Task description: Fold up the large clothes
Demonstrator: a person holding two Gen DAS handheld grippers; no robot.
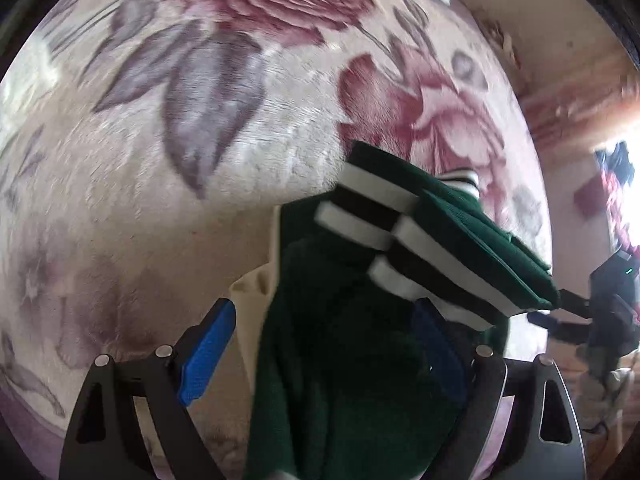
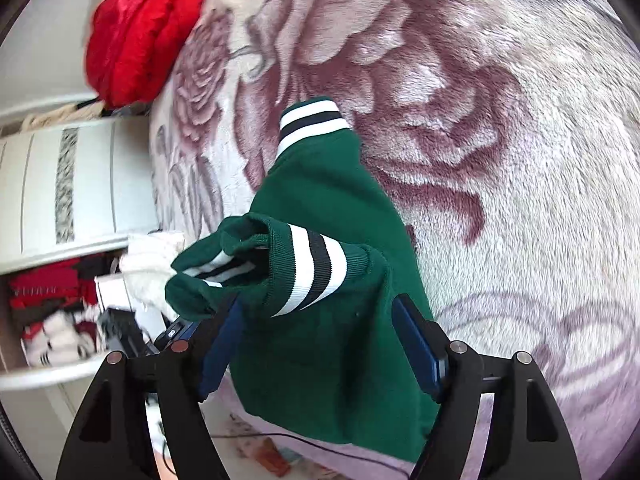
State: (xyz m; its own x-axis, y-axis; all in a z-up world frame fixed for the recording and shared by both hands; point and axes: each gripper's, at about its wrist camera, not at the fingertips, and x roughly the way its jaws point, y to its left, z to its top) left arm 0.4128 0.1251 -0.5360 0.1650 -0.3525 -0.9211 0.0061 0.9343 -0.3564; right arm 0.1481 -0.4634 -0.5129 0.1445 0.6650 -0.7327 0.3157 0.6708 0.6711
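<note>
Plush rose-patterned blanket (image 2: 500,160) covers the bed beneath the green jacket (image 2: 332,340), gripped by the left gripper (image 1: 324,344) and right gripper (image 2: 320,344), red cushion (image 2: 136,36) beside white cabinet (image 2: 80,184).

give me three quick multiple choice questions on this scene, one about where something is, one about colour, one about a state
1. Where is the red cushion?
A. on the green jacket
B. at the edge of the floral blanket
C. between the jaws

2. What colours are the stripes on the green jacket cuffs?
A. red and yellow
B. white and black
C. blue and grey

3. What is the state of the jacket?
A. spread flat and smooth
B. bunched and draped between the jaws of the right gripper
C. hanging on a hanger

Answers: 1 B, it lies by the edge of the floral blanket; 2 B, the cuff bands alternate white and black; 3 B, the fabric hangs in folds there.
</note>
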